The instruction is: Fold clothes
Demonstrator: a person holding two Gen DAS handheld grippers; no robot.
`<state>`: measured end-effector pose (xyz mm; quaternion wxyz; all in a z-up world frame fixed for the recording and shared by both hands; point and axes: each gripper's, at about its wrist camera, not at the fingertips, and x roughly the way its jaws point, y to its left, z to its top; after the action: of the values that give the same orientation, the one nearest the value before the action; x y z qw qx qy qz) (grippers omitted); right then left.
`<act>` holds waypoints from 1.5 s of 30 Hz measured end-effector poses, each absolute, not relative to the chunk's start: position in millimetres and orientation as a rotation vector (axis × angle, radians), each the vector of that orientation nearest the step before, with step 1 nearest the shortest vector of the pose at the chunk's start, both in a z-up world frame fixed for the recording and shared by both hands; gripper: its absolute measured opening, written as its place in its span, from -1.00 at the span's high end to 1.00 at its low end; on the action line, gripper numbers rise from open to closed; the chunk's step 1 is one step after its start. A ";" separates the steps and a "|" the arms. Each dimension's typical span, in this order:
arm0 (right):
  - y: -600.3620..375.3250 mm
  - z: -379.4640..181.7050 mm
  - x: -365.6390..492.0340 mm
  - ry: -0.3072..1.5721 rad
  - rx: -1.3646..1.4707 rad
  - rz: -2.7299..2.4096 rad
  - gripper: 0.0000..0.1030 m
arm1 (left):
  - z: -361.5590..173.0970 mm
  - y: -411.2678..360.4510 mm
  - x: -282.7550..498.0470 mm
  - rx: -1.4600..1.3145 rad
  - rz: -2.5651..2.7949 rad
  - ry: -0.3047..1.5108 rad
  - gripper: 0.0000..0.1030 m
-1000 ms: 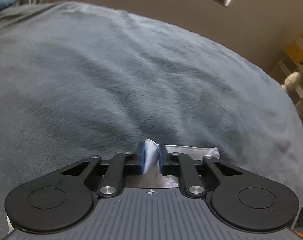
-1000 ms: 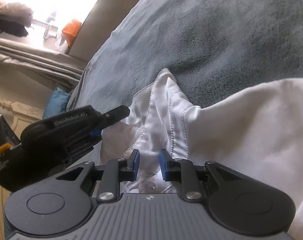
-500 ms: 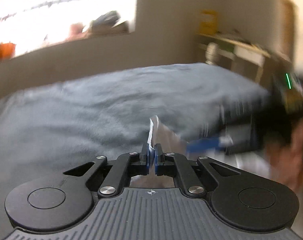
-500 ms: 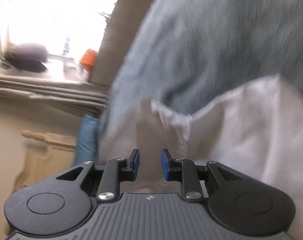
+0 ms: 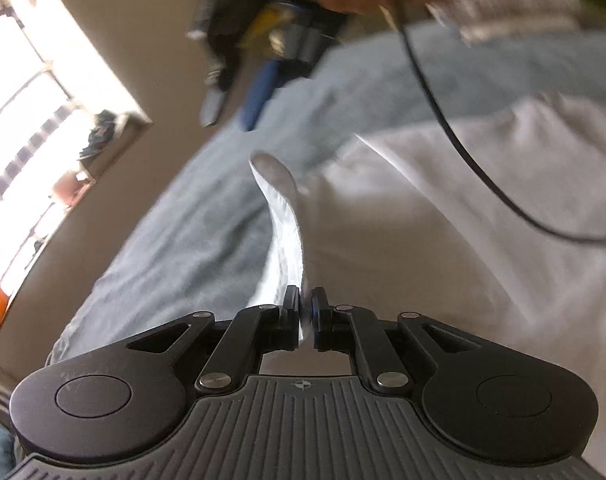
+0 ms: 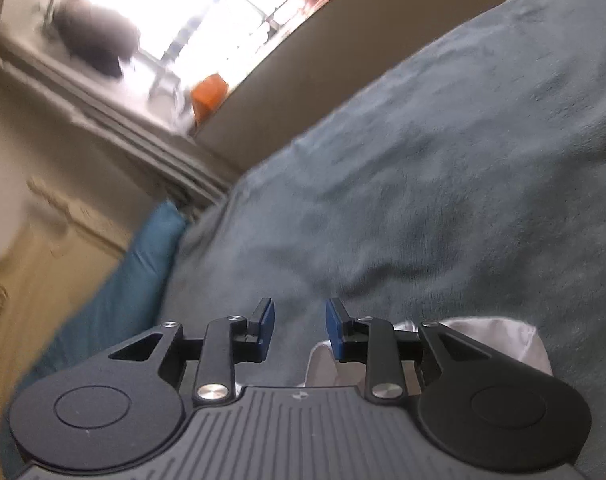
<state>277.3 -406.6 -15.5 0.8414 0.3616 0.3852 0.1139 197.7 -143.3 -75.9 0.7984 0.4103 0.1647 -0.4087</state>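
Because the white shirt (image 5: 443, 216) is thin, soft cloth, I judge it light and limp; it will sag wherever it is not supported, so a hem or seam edge is the best place to hold it. The left tongs (image 5: 306, 312) are clamped on such a folded edge, which rises as a strip in front of them, while the rest lies spread on the grey-blue bed blanket (image 5: 191, 240). The right tongs (image 6: 300, 322) are opening with nothing between them; a bit of the shirt lies just below them.
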 end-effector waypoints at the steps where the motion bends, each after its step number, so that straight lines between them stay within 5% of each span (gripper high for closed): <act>1: -401.2 -16.6 278.6 0.837 0.743 0.240 0.40 | -79.9 -143.9 195.3 0.910 -0.889 0.361 0.87; 8: -380.2 -59.6 281.8 1.084 0.641 0.183 0.40 | -75.8 -126.0 210.3 0.758 -0.917 0.571 0.43; 10: -383.3 -73.0 276.7 1.122 0.667 0.164 0.40 | -67.2 -106.9 222.2 0.593 -0.933 0.663 0.41; 15: -404.0 -62.7 257.4 0.987 0.790 0.191 0.39 | -62.4 -58.3 272.1 0.065 -0.811 0.889 -0.03; 17: -406.8 -63.7 261.8 0.995 0.782 0.163 0.28 | -68.8 -44.4 295.3 -0.160 -0.722 0.971 -0.03; 22: -408.2 -79.8 271.1 1.041 0.804 0.105 0.19 | -86.3 -25.8 324.9 -0.529 -0.598 1.047 -0.03; 32: -407.4 -98.1 273.4 1.065 0.840 0.106 0.19 | -96.0 -47.7 330.6 -0.540 -0.587 1.140 0.03; 35: -405.0 -98.0 275.3 1.065 0.833 0.114 0.24 | -95.7 -51.4 329.5 -0.505 -0.567 1.127 0.33; 38: -402.0 -99.2 274.1 1.067 0.833 0.122 0.51 | -97.4 -52.4 332.1 -0.490 -0.536 1.122 0.75; 40: -399.5 -100.9 271.9 1.070 0.842 0.129 0.73 | -97.1 -48.3 335.2 -0.499 -0.513 1.105 0.84; 45: -392.7 -103.3 266.6 1.050 0.883 0.132 0.79 | -92.9 -40.4 348.0 -0.510 -0.486 1.056 0.87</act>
<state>266.6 -392.7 -103.3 0.7717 0.4075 0.4844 0.0609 348.0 -40.4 -92.9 0.8052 -0.2384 0.4933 -0.2268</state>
